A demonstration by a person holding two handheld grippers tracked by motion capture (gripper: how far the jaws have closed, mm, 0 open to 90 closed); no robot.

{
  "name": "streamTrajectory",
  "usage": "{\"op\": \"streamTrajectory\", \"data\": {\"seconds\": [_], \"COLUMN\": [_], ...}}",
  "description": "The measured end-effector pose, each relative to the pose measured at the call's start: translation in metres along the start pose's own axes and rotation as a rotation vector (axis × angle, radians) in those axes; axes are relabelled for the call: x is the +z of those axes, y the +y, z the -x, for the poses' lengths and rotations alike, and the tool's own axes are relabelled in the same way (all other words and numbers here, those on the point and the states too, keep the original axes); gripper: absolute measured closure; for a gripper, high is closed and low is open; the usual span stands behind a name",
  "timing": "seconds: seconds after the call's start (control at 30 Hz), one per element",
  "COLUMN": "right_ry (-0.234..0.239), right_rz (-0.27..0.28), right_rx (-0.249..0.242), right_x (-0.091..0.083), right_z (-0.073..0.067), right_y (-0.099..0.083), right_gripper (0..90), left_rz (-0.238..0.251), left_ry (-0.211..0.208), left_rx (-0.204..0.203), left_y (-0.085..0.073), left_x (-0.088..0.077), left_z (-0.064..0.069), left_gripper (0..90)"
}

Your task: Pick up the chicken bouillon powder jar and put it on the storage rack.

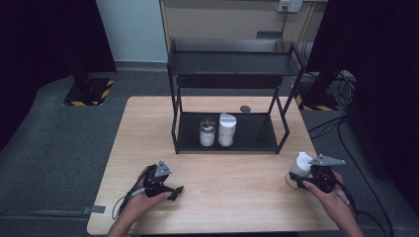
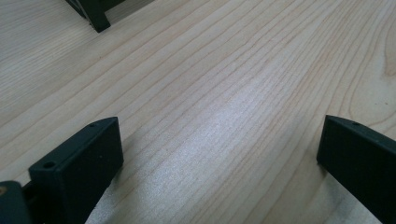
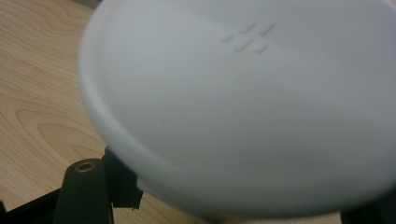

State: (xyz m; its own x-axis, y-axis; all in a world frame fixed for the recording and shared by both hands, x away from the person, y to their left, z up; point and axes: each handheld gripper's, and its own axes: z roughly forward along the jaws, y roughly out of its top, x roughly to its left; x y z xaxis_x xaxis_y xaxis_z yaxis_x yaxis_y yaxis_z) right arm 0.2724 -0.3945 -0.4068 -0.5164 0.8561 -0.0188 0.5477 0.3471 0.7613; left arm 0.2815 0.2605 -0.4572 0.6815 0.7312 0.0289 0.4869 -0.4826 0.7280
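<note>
- Right tool (image 1: pixel 300 178) is clamped on a white-lidded jar (image 1: pixel 300 170) at the desk's (image 1: pixel 227 197) right edge.
- Left tool (image 1: pixel 174 191) rests on the desk, jaws apart, holding nothing.

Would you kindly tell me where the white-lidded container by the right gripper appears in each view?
High view: container at the table's right edge, in the right gripper.
Left gripper view: not in it.
Right gripper view: its white lid, close up.
Shared landmark: wooden table.

Light wood table (image 1: pixel 148 123) on grey carpet floor (image 1: pixel 44 128) — black curtains (image 1: pixel 44 34) at both sides. Pale wall (image 1: pixel 133 29) behind, socket (image 1: pixel 290 5) up high; yellow-black striped bases (image 1: pixel 89 91) — cables (image 1: pixel 341 123) on floor at right.
</note>
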Motion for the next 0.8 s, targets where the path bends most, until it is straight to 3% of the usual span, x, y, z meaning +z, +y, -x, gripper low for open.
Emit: {"op": "streamTrajectory", "data": {"seconds": [0.47,0.8], "right_ry": [0.008,0.068], "right_rz": [0.008,0.029], "right_rx": [0.027,-0.026], "right_x": [-0.001,-0.003], "right_z": [-0.001,-0.017], "right_y": [0.001,0.01], "right_gripper": [31.6,31.7], "left_rz": [0.0,0.0], "left_ry": [-0.001,-0.002], "left_rx": [0.0,0.001], "left_y": [0.0,0.0], "left_x": [0.0,0.0], "left_z": [0.0,0.0], "left_gripper": [0.0,0.0]}}
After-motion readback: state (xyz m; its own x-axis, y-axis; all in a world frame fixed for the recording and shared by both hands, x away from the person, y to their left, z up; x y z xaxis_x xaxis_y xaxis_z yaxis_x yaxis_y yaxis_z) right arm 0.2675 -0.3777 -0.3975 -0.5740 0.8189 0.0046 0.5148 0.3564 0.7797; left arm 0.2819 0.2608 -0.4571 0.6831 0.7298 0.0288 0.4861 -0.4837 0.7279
